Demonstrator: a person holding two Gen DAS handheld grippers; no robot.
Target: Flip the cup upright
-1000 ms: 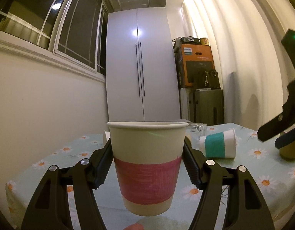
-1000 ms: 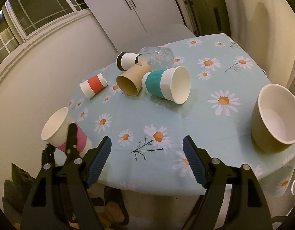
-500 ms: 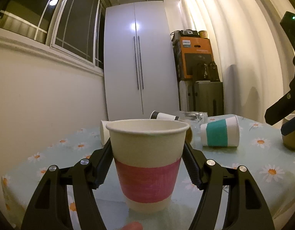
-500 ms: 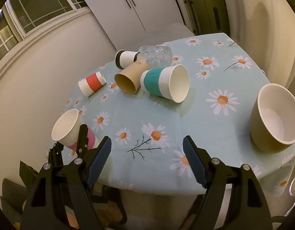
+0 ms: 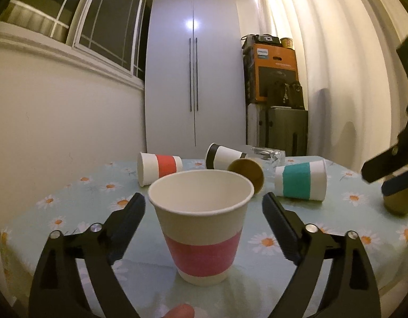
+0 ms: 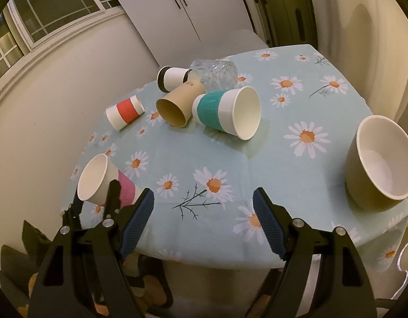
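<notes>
Change: we see the left gripper (image 5: 204,206) now spread, freeing the pink-banded cup (image 5: 201,225)
Meaning: cup stands upright on the table (image 5: 323,228)
Right gripper (image 6: 204,209): spread, empty

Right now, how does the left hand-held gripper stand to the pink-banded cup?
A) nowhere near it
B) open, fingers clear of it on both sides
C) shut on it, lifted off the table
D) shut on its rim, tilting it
B: the left hand-held gripper is open, with a gap on each side of the pink-banded cup, which stands upright on the tablecloth.
</notes>
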